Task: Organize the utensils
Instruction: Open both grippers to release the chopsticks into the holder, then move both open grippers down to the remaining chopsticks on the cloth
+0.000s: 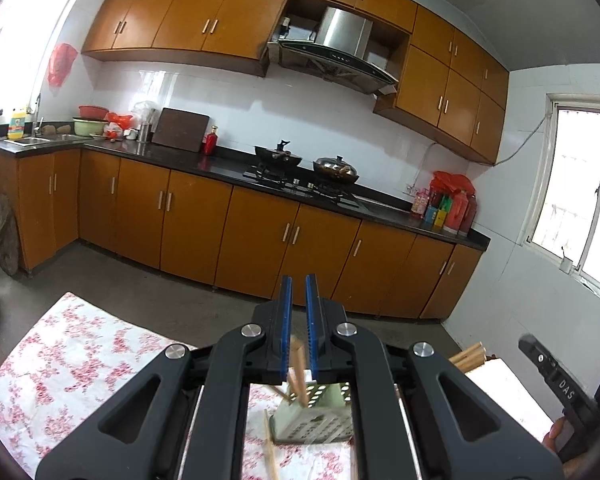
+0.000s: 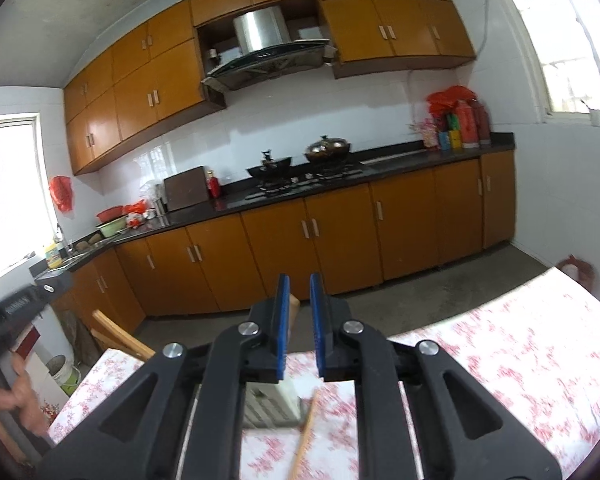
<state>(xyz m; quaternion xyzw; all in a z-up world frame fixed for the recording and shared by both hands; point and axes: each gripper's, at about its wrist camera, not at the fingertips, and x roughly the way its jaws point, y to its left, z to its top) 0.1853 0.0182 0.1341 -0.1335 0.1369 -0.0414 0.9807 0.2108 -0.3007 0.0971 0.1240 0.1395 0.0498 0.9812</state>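
Observation:
My left gripper is shut on a wooden chopstick near its top end. The stick hangs down into a pale green perforated utensil holder on the floral tablecloth. A second stick leans in the holder, and a loose chopstick lies in front of it. My right gripper is slightly open above the same holder. A wooden stick end shows beside its left pad without being pinched. Another loose chopstick lies on the cloth below it.
Across a strip of grey floor runs a kitchen counter with two lidded woks on the stove. A wooden chair stands at the table's far left corner. The hand with the other gripper shows at the right edge.

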